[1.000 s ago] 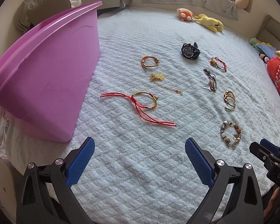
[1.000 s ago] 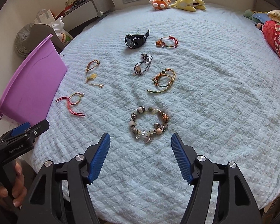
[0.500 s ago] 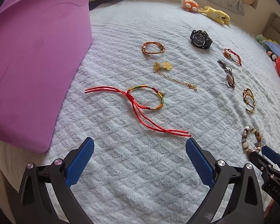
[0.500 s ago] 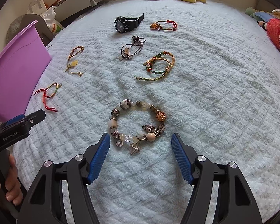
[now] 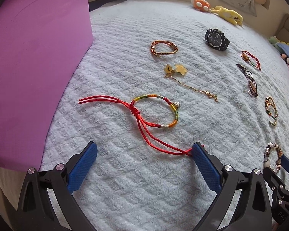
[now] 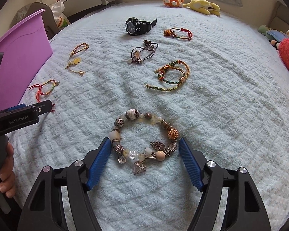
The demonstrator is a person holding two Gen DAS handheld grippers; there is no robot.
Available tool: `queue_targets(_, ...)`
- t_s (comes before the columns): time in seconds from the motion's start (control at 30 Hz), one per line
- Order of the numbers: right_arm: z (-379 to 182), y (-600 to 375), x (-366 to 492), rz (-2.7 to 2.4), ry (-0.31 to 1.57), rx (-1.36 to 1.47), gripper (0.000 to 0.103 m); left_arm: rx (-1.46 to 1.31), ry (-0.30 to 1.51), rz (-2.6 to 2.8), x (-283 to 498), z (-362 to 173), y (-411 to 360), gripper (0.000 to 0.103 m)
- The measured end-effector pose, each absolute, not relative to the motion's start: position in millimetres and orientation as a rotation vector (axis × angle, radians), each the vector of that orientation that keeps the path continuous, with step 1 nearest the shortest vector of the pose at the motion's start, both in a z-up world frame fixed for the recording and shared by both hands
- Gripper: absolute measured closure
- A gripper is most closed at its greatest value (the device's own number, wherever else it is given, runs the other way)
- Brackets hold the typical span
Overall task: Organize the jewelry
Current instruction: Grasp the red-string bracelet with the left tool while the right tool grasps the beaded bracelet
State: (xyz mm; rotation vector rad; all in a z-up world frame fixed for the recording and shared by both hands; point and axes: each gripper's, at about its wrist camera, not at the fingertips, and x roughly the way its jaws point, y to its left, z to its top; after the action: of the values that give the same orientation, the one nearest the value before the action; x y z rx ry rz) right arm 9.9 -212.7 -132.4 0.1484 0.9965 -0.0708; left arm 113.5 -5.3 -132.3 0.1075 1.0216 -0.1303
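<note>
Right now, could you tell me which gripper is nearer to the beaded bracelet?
Right. The right gripper straddles the beaded bracelet, jaws open around it; the left gripper is off to its side, over the red cord bracelet.

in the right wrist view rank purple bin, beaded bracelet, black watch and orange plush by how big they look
1. purple bin
2. beaded bracelet, though nearest the camera
3. black watch and orange plush: too alike, both far away

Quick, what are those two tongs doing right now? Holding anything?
Left tongs: open, empty, a red cord's end at one pad.
Right tongs: open, just widened, straddling the bead bracelet, not gripping.
</note>
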Motion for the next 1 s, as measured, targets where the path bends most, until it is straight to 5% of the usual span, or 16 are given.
queue_targets(1.0, -138.4, -201.5, 13.7, -0.1, 0.949, 0.074, 0.033, 0.097, 0.943, -0.075, 145.6, -140.7, -9.0, 0.007)
